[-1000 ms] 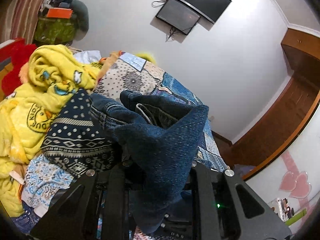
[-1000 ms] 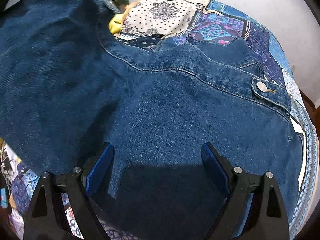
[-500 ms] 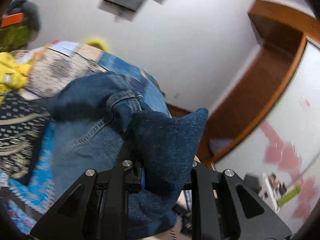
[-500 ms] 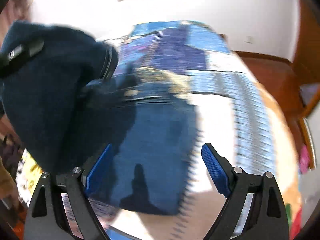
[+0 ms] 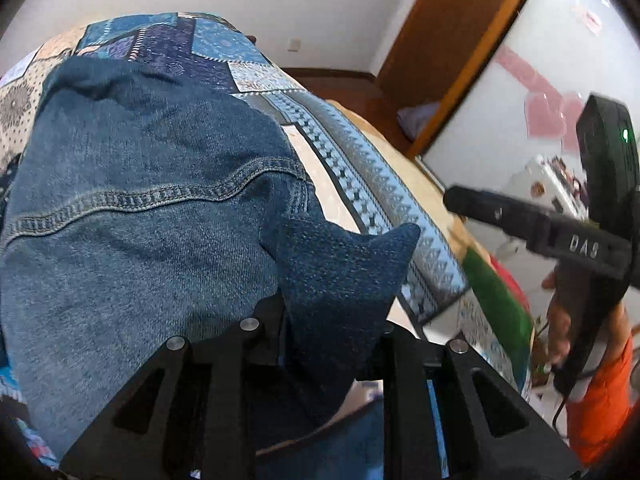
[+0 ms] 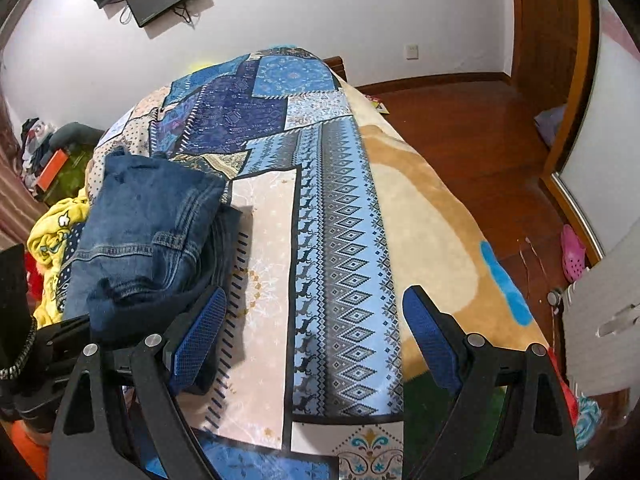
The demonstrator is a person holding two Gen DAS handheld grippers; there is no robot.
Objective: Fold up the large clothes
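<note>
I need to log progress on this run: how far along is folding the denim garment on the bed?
Done: the denim garment already lies doubled over in layers on the patchwork bedspread. In hand: the left gripper is shut on a corner of the denim; the right gripper is open, holding nothing, beside the bundle. Left: laying that corner down, releasing it and squaring the uneven edges.

The left wrist camera sits close over the folded denim point(image 5: 152, 208), the right one higher, both facing along the patchwork bed point(image 6: 344, 216) toward the wall.
</note>
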